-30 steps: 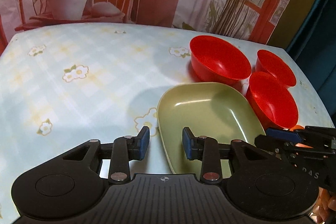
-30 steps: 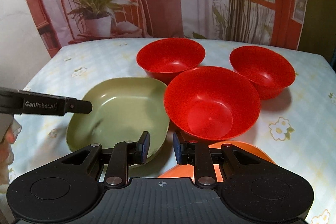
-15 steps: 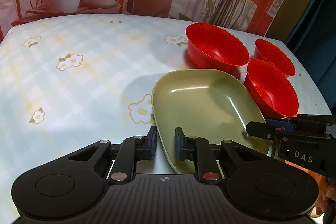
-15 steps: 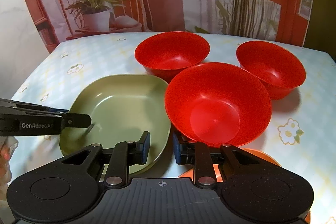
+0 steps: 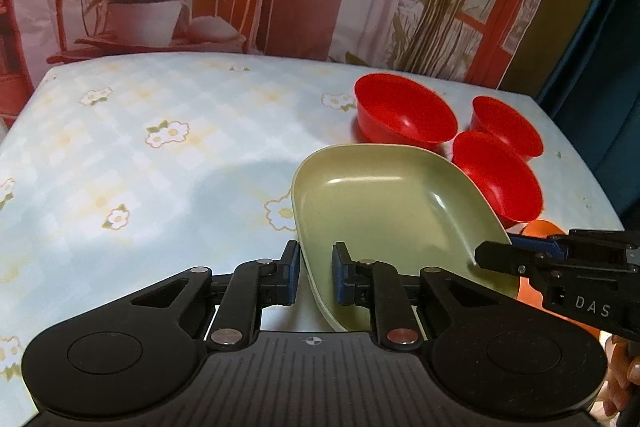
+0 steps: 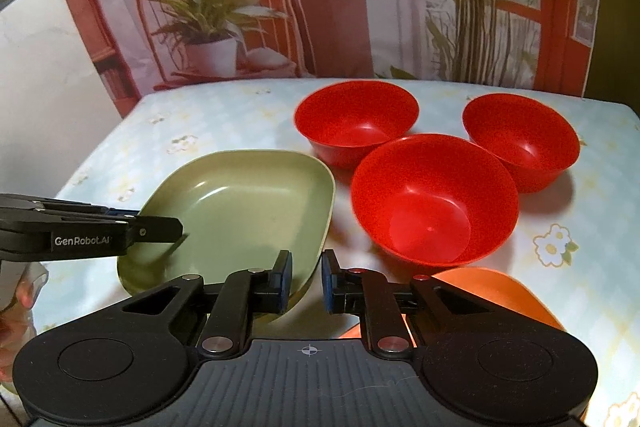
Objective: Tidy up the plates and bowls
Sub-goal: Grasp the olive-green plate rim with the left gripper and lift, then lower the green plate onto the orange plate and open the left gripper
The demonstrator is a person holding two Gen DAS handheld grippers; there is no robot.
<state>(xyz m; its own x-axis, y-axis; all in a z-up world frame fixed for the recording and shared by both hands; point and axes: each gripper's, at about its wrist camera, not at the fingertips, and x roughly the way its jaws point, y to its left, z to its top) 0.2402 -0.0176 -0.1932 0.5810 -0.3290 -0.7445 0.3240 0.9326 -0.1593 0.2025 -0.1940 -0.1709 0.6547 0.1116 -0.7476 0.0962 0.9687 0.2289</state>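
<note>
Left gripper (image 5: 314, 273) is straddling the green plate (image 5: 388, 199) rim, seemingly pinching it near the table's (image 5: 120, 155) front edge. Right gripper (image 6: 306, 281) is hovering unclenched, empty. Plate is looking light, rigid, slick; rim is offering the best hold.

I counted three red bowls (image 6: 356, 123) (image 6: 434, 197) (image 6: 520, 141) in the upper right of the right wrist frame, one green plate (image 6: 240, 203) at centre left, and one orange plate (image 6: 496, 291) at lower right, partly hidden. Two grippers were noted.
</note>
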